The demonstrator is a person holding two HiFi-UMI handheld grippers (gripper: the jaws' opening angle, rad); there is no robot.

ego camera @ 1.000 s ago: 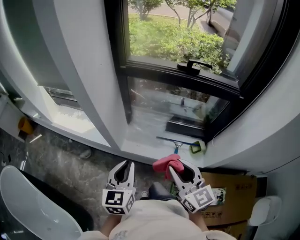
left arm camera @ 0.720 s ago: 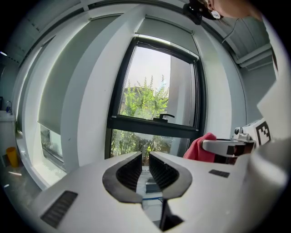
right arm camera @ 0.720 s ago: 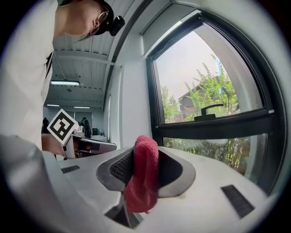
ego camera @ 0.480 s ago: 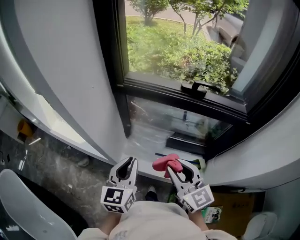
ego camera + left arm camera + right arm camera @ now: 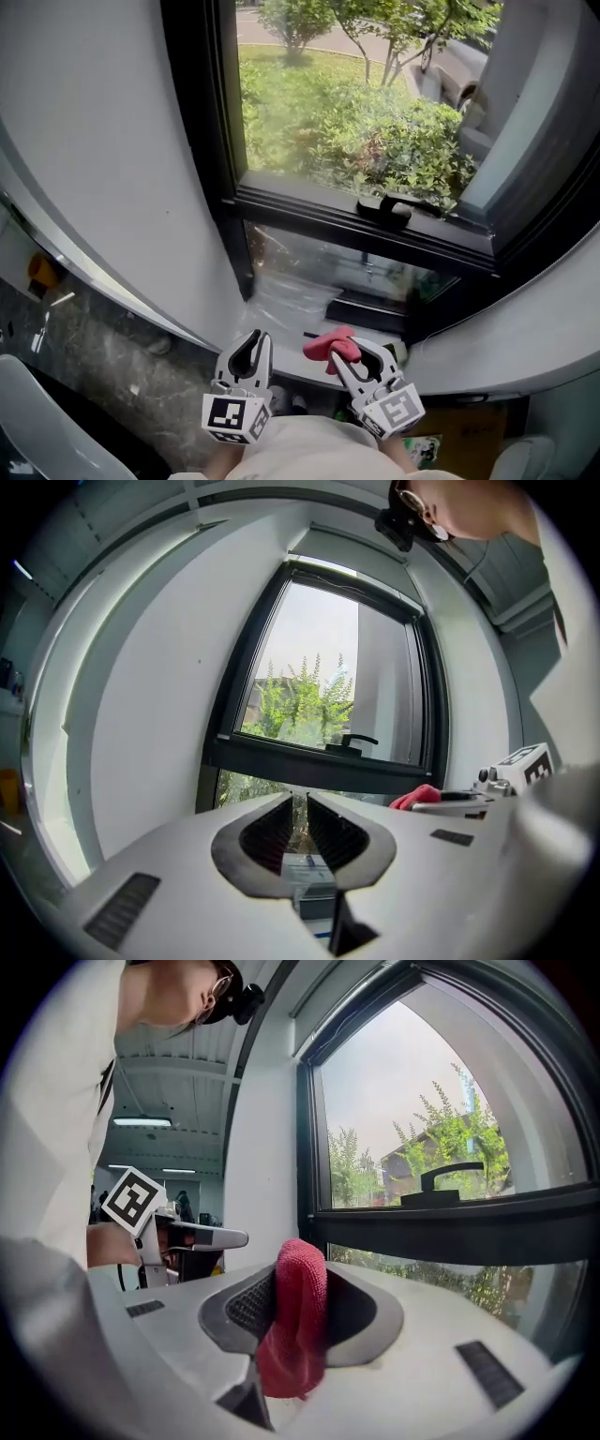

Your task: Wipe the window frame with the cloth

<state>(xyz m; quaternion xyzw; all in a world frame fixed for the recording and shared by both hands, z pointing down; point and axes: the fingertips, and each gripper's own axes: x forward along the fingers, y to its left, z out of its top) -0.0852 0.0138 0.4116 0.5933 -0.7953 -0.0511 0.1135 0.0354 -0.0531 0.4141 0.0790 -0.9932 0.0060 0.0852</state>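
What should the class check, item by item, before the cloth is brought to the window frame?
1. Red cloth clamped between the jaws of the right gripper: ok.
2. Left gripper empty, jaws close together: ok.
3. Cloth touching the black window frame: not ok, it is held short of it.
4. Crossbar free of obstacles: not ok, the window handle sits on it.
5. Enough cloth sticking out past the jaws to wipe with: ok.
6. Where the frame is dirty: cannot tell.

Cloth (image 5: pixel 328 343) in my R gripper (image 5: pixel 345 352); L gripper (image 5: pixel 251 341) just beside at 9. Window frame (image 5: pixel 300 210) at 12, handle (image 5: pixel 385 208) on it.
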